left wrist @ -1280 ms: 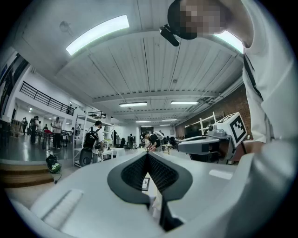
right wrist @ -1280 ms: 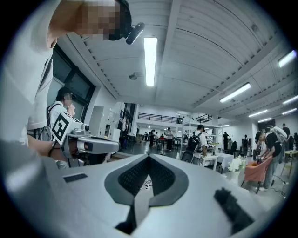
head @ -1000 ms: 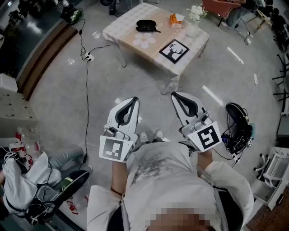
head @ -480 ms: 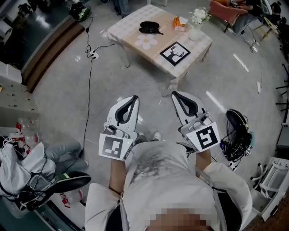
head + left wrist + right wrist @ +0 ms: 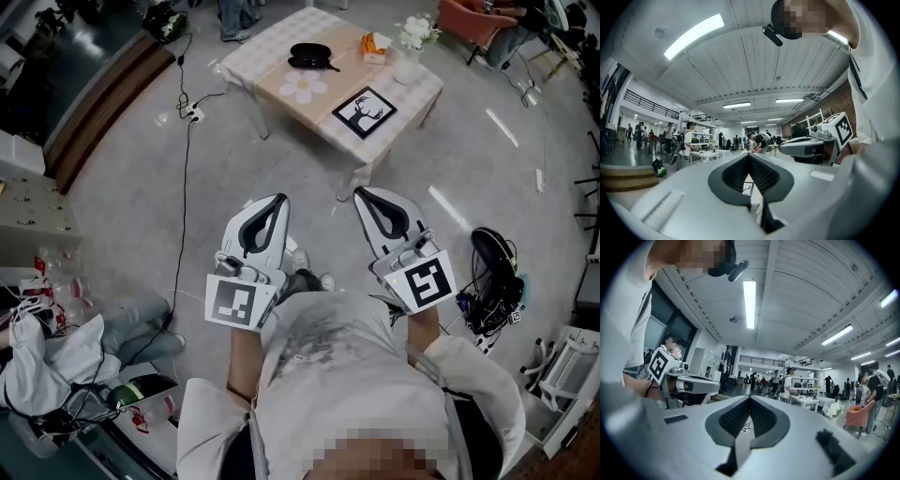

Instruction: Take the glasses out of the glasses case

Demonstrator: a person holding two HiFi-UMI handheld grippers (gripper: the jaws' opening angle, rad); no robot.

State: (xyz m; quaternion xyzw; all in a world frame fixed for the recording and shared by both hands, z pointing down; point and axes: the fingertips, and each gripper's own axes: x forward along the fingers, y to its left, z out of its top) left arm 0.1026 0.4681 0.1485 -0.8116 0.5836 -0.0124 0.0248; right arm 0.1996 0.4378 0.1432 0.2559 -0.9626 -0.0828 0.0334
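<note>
The black glasses case (image 5: 310,56) lies shut on a low table (image 5: 272,37) far ahead across the floor; the glasses themselves are not visible. My left gripper (image 5: 279,202) and right gripper (image 5: 360,195) are held side by side at waist height, well short of the table. Both are shut with nothing between the jaws. In the left gripper view the ribbed pads (image 5: 749,157) meet, and the right gripper (image 5: 811,145) shows beside them. In the right gripper view the pads (image 5: 750,399) also meet, with the left gripper (image 5: 689,383) at the left.
The table also carries a flower-shaped mat (image 5: 305,86), a deer picture (image 5: 364,112), an orange box (image 5: 373,47) and a vase of white flowers (image 5: 410,42). A power strip (image 5: 187,114) and its cable lie on the floor at left. Black gear (image 5: 492,258) lies at right.
Both grippers keep the same shut pose. The person's feet have shifted on the floor and the view has moved a little; the table's things have not moved.
</note>
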